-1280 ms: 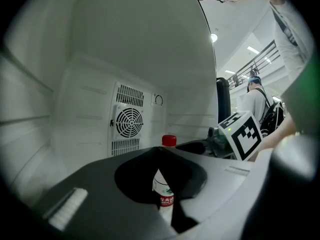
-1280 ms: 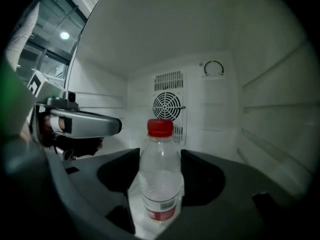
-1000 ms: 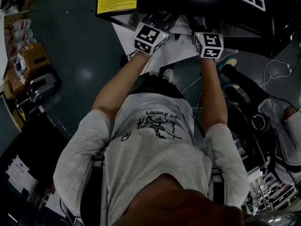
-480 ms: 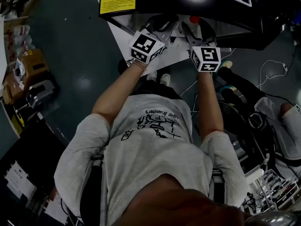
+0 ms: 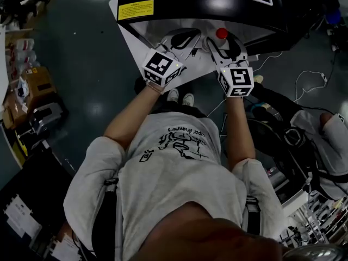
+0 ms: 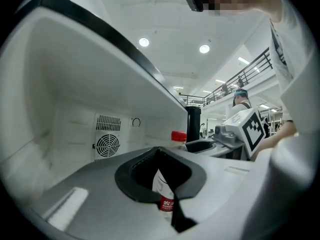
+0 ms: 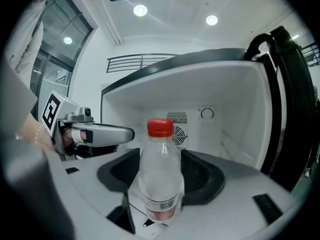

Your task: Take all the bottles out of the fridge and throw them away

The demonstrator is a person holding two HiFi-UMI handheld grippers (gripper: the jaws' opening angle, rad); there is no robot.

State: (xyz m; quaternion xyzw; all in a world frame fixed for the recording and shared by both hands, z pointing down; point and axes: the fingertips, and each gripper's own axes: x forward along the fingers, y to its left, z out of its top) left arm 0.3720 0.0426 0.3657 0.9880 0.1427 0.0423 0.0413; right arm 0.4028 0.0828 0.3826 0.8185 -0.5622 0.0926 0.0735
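Note:
A black fridge (image 5: 196,4) with a white inside (image 7: 220,99) stands open in front of me. My right gripper (image 5: 222,41) is at its mouth, shut on a clear bottle (image 7: 159,174) with a red cap (image 5: 221,33), which stands upright between the jaws. Beside it on the left, my left gripper (image 5: 182,36) has its jaws together. In the left gripper view, a strip of a second bottle's white and red label (image 6: 163,191) shows through the hollow between the pads. I cannot tell whether the pads touch it.
A round fan vent (image 6: 107,145) sits on the fridge's back wall. Cardboard boxes and clutter (image 5: 38,80) line the floor at the left. Cables and equipment (image 5: 304,140) crowd the floor at the right. My feet (image 5: 179,98) stand just short of the fridge.
Both grippers have drawn back out of the fridge toward my body. The right one brings the bottle with it, and its red cap now shows in the head view.

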